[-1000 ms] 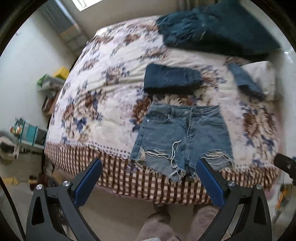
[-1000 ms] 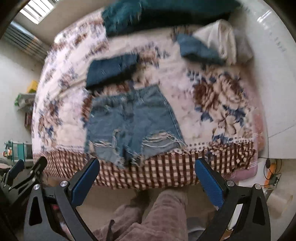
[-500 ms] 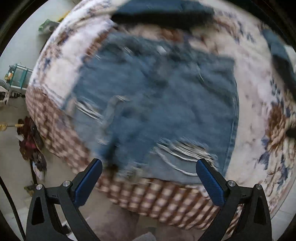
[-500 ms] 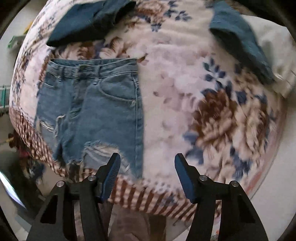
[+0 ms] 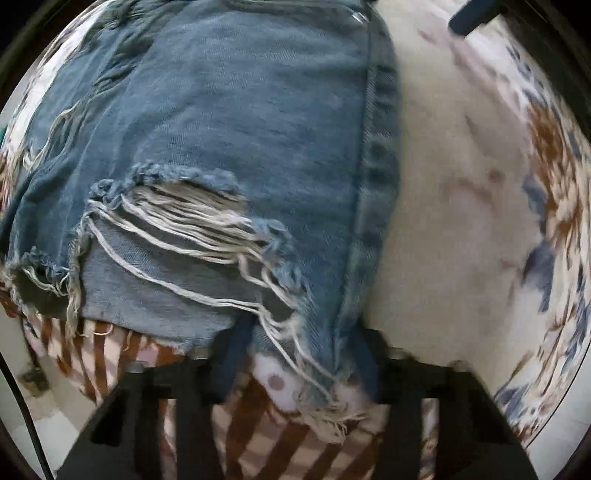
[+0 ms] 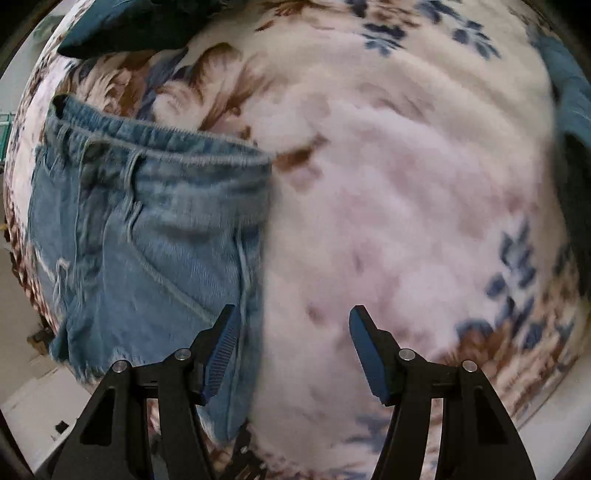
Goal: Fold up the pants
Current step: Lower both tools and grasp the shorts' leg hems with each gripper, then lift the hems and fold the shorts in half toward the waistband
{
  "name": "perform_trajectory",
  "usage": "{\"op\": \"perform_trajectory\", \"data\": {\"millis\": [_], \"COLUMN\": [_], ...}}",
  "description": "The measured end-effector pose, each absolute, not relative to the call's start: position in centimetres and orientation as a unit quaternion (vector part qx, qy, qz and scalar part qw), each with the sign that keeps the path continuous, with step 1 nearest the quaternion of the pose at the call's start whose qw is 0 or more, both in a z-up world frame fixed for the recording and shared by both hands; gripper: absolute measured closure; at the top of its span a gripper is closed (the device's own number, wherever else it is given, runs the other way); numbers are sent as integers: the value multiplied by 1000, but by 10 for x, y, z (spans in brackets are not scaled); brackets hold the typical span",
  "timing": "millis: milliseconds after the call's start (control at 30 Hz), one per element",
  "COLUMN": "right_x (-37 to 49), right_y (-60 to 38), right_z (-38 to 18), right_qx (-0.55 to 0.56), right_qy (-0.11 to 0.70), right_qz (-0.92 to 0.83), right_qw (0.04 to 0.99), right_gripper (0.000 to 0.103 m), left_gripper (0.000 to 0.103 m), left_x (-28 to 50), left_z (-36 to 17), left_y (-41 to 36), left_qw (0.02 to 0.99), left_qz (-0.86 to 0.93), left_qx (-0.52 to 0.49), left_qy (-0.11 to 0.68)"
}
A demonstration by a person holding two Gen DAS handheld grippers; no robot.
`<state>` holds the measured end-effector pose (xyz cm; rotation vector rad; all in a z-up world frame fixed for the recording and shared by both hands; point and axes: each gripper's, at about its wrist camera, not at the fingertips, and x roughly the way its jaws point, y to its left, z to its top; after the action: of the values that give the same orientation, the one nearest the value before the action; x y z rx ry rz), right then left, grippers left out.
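Note:
Ripped blue denim shorts [image 5: 229,147] lie flat on a floral bedspread [image 5: 461,192]. My left gripper [image 5: 299,354] is at the frayed hem of the shorts' right leg, its blue pads [image 5: 365,354] partly closed around the hem corner; it is blurred, so contact is unclear. In the right wrist view the shorts [image 6: 147,240] lie at the left with the waistband toward the top. My right gripper [image 6: 291,343] is partly open over the shorts' right side seam, its left pad [image 6: 221,343] on the denim and its right pad over the bedspread [image 6: 406,184].
A folded dark denim item [image 6: 125,26] lies beyond the waistband. Another dark garment [image 6: 569,92] is at the right edge. The bed's brown checked border [image 5: 258,435] hangs at the front edge, with floor [image 6: 22,398] below.
Both grippers have dropped from above the bed down onto the shorts' right side. Both have narrowed, the left around the hem corner, the right by the side seam.

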<state>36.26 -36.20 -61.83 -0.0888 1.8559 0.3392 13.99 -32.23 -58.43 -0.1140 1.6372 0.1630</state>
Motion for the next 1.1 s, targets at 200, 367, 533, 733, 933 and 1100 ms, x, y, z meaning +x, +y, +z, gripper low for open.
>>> {"op": "perform_trajectory", "data": {"millis": [200, 367, 533, 733, 933, 1100], "right_x": [370, 365, 358, 369, 390, 406], "right_y": [-352, -343, -332, -304, -231, -136], "right_z": [-639, -614, -568, -515, -467, -459], "right_qx": [16, 8, -4, 15, -12, -47], "right_qy": [791, 774, 755, 738, 719, 708], "right_qz": [175, 175, 174, 181, 216, 238], "right_qw": [587, 609, 632, 650, 661, 663], "right_gripper": [70, 92, 93, 93, 93, 93], "left_gripper": [94, 100, 100, 100, 100, 100], "left_x": [142, 144, 152, 167, 169, 166], "left_z": [-554, -516, -460, -371, -318, -327], "left_y": [-293, -271, -230, -163, -42, 54], "left_qw": [690, 699, 713, 741, 770, 760], "left_qz": [60, 49, 62, 87, 122, 146], "left_qx": [-86, -89, -94, -97, -127, -163], "left_qy": [716, 708, 692, 659, 613, 612]}}
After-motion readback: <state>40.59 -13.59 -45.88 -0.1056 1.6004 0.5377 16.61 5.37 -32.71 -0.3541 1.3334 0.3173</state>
